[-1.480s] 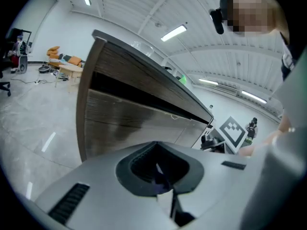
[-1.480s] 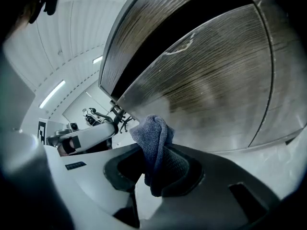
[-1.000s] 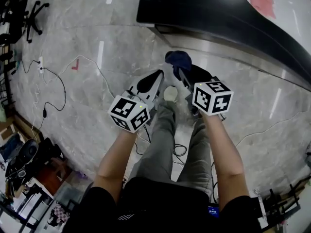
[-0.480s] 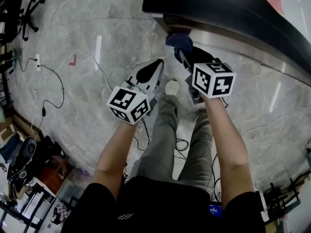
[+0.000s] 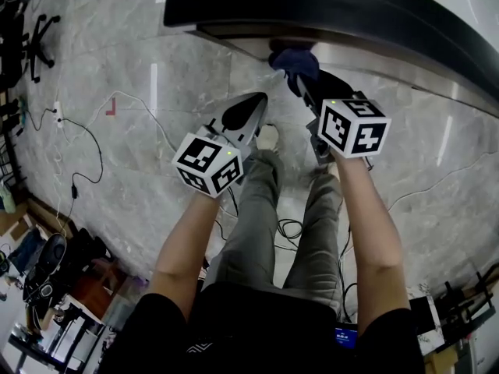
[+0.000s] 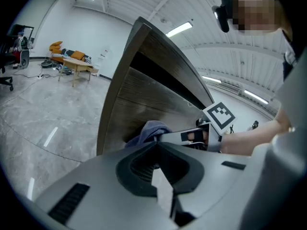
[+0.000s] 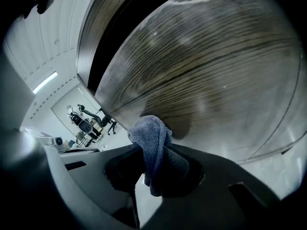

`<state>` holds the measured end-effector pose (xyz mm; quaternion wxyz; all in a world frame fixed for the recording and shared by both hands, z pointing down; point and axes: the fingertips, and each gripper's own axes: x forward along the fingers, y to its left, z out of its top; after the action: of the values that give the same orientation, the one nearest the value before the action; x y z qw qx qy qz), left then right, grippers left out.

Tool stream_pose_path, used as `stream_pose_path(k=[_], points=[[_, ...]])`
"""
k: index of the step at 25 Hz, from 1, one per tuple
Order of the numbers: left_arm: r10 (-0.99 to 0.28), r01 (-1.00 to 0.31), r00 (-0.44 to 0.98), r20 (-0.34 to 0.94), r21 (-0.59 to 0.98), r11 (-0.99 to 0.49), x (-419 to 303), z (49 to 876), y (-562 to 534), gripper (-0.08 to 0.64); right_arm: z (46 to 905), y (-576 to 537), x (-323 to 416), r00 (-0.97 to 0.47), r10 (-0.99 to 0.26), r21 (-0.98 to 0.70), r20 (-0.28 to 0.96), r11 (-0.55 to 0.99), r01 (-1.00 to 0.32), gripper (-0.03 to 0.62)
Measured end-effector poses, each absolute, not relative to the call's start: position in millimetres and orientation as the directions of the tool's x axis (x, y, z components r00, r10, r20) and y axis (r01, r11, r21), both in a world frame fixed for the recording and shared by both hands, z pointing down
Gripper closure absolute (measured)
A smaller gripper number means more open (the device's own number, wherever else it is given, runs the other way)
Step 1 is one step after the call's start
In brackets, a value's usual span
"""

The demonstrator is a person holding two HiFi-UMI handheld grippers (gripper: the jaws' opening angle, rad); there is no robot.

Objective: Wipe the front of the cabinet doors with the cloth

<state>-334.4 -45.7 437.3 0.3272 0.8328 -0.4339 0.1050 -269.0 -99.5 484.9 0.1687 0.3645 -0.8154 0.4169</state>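
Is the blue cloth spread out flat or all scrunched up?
Scrunched up: the cloth sticks out as a wad from the right gripper, whose jaws pinch it.

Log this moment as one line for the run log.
right gripper: shut on cloth | cloth: up against cabinet door | left gripper: shut, empty, apart from door

Under you lies a grey marble floor [image 5: 117,178]; a black cable [image 5: 84,148] snakes across its left side, near a red tape mark [image 5: 111,107] and an office chair [image 5: 35,33].
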Motion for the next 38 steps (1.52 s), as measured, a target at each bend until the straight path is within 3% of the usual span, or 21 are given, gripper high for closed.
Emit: stream_pose_path(k=[23, 32, 38], points=[[-0.554, -0.706, 0.708, 0.439, 0.456, -0.542, -141.9, 437.9, -50.6, 0.561, 491.4, -102.3, -53.0, -0.550, -0.584, -0.535, 0.597, 0.221, -0.815, 0.506], [-0.558, -0.692, 0.721, 0.411, 0.480, -0.540, -112.6, 444.0, -42.6, 0.561, 508.2, -73.4, -48.6, -0.594, -0.510, -0.549, 0.622, 0.257, -0.796, 0.506], [-0.576, -0.712, 0.700, 0.422, 0.479, -0.514, -143.6, 446.9, -40.8, 0.561, 515.8, -61.0, -89.1, -0.633, -0.460, -0.580, 0.623, 0.272, -0.768, 0.506]])
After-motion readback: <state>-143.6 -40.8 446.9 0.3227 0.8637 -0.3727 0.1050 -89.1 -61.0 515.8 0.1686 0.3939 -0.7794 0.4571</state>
